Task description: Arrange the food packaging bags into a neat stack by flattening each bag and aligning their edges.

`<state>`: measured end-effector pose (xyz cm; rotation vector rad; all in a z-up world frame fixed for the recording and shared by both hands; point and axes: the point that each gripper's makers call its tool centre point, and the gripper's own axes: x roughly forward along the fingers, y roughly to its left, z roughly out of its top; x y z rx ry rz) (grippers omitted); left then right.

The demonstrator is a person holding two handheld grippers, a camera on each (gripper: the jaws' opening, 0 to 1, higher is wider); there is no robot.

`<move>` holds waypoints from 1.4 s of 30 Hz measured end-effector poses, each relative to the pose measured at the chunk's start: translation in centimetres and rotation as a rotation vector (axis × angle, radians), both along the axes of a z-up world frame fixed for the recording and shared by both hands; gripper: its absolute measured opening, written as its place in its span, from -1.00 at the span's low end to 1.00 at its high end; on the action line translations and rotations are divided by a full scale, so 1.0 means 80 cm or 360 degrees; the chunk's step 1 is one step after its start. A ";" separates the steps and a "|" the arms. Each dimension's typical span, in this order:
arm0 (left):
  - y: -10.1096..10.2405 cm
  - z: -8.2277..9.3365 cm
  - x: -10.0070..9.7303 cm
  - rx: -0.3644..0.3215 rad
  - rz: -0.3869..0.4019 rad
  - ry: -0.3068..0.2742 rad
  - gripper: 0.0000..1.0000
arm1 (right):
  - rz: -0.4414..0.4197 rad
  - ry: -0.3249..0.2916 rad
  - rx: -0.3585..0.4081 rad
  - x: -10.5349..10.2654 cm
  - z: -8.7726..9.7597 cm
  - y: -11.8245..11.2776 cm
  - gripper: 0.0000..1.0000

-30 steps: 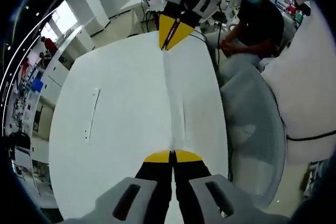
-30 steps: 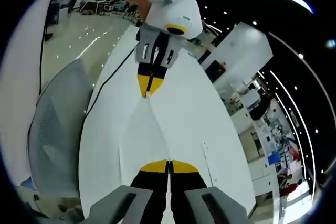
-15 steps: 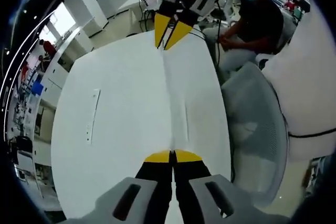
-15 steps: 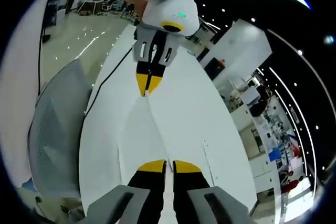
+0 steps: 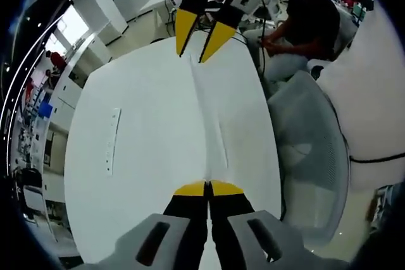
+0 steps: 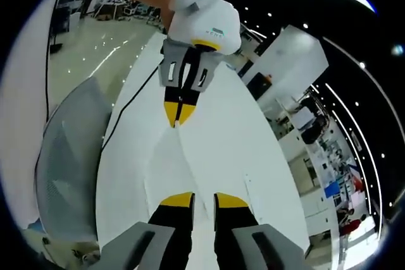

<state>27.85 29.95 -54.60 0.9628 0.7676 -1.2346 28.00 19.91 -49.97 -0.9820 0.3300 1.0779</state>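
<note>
Left gripper (image 5: 207,189) jaws pinching what looks like a white bag (image 5: 205,118) over the tabletop (image 5: 139,156), right gripper (image 6: 202,200) jaws parted at the bag's far end

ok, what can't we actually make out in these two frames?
- Bag outline: white on the white table, its edges wash out in both views; how many bags there are cannot be told.
- Bag end in the left gripper: covered by the shut jaws.
- Far room: too small and fisheye-warped to read.
- Right gripper: jaws apart, contact with the bag unclear.
</note>
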 end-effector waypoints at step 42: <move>-0.015 0.009 0.001 0.0024 -0.0047 -0.0027 -1.00 | 0.0269 0.0037 0.0032 -0.023 -0.013 0.105 -0.86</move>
